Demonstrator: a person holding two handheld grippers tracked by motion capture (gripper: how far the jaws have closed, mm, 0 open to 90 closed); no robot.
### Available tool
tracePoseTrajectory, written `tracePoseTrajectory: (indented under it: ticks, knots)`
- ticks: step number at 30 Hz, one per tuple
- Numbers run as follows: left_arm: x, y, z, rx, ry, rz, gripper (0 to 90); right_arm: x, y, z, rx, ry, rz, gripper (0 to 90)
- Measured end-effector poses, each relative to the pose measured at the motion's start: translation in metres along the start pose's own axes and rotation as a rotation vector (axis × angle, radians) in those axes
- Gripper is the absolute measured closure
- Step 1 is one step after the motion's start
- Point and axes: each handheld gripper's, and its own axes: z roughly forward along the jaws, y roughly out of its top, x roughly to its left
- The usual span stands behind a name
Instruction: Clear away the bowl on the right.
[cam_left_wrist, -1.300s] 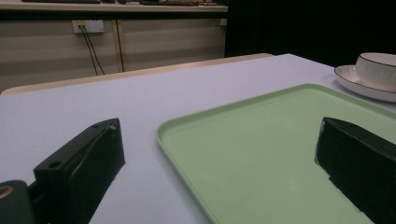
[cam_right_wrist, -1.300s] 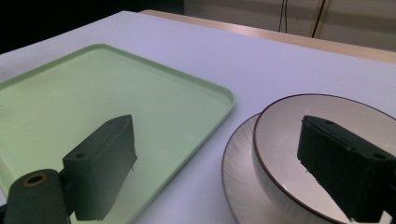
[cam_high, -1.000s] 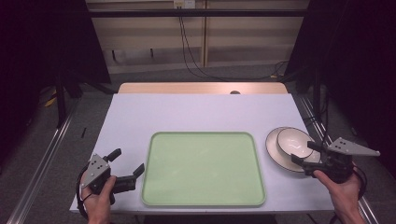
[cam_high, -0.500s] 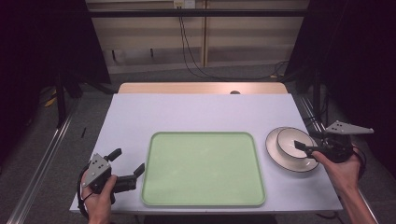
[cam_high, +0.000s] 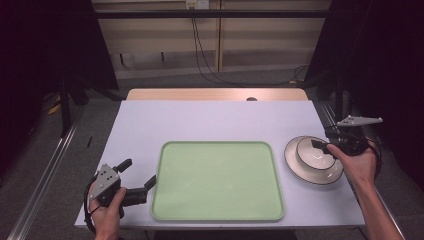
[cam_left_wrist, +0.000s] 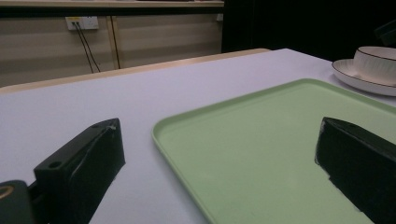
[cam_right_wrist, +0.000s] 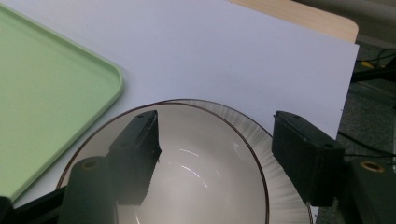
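A white bowl (cam_high: 312, 153) with a dark rim stands on a white plate (cam_high: 300, 171) at the table's right side. My right gripper (cam_high: 324, 138) hovers open over the bowl's right edge. In the right gripper view (cam_right_wrist: 215, 122) one jaw is inside the bowl (cam_right_wrist: 201, 172) and the other is outside its rim, above the plate (cam_right_wrist: 287, 191). A pale green tray (cam_high: 217, 180) lies bare in the middle. My left gripper (cam_high: 138, 171) rests open at the tray's near left corner, and the tray's edge (cam_left_wrist: 280, 140) runs between its jaws (cam_left_wrist: 219, 140).
The white table (cam_high: 215, 120) has a wooden strip along its far edge. From the left gripper view the bowl (cam_left_wrist: 376, 58) and plate (cam_left_wrist: 359, 77) sit far off beyond the tray. Cables and dark curtains lie behind the table.
My right gripper has moved from the plate's near right side forward and over the bowl, one jaw now inside the rim. The left gripper has stayed put.
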Motion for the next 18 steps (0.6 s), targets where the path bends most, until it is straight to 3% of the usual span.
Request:
tracePoseTrajectory:
  ticks: [11,18]
  knots:
    - [-0.001,0.0,-0.001,0.006,0.005,0.004,1.4,-0.02,-0.006,0.011,0.093,0.0,0.026,36.6]
    - [-0.001,0.0,-0.003,0.008,0.004,0.006,1.4,-0.018,-0.004,0.021,0.172,0.013,0.049,42.4]
